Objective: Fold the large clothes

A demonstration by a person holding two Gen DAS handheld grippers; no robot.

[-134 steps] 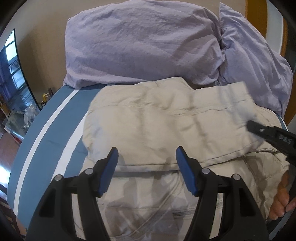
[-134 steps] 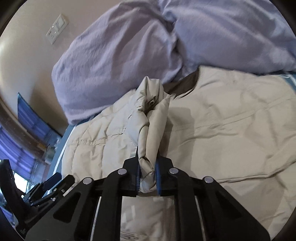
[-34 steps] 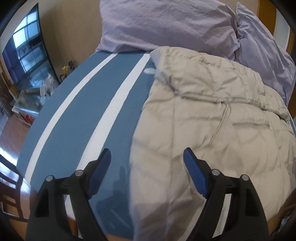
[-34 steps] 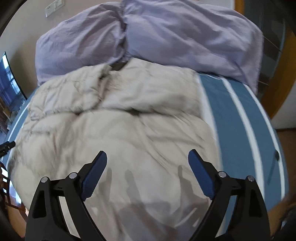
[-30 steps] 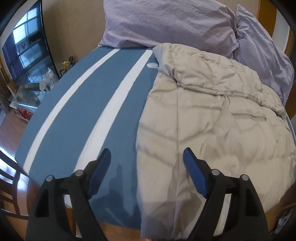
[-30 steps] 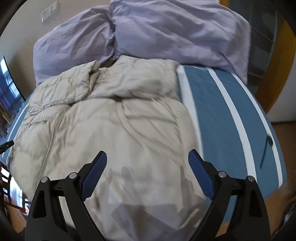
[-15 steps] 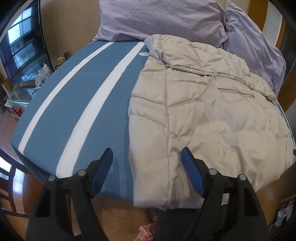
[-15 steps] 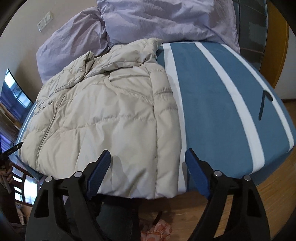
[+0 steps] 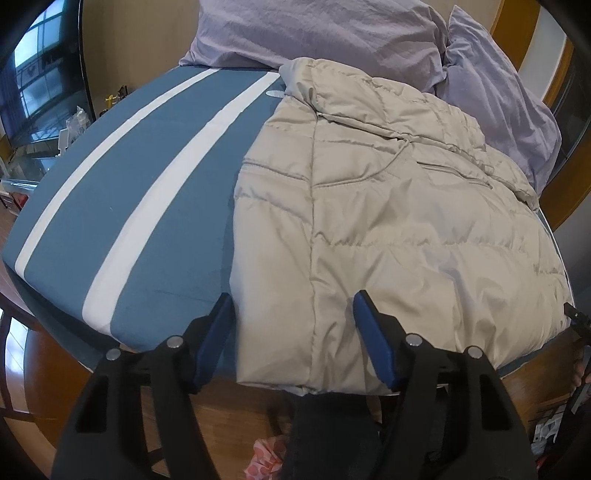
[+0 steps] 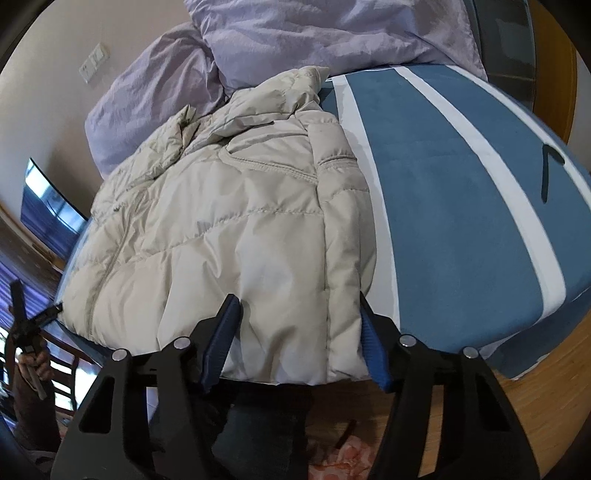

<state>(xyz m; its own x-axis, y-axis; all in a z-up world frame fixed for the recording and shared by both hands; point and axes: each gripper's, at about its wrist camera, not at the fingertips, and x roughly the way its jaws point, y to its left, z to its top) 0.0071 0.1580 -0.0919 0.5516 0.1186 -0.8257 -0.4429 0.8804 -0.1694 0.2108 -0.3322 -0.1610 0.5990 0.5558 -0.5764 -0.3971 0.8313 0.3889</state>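
Observation:
A beige puffer jacket lies flat on the blue bed with white stripes, its hem at the near edge and its collar by the pillows. It also shows in the right wrist view. My left gripper is open and empty, hovering over the hem's left corner. My right gripper is open and empty, over the hem's right corner. The left gripper also shows at the left edge of the right wrist view.
Two lilac pillows lean on the wall at the head of the bed. A dark TV screen stands at the left. The wooden floor lies below the bed edge. A dark mark lies on the right of the bed.
Earlier my right gripper was shut on a jacket fold; now it is open. Both grippers have pulled back toward the foot of the bed, and the jacket lies spread flat.

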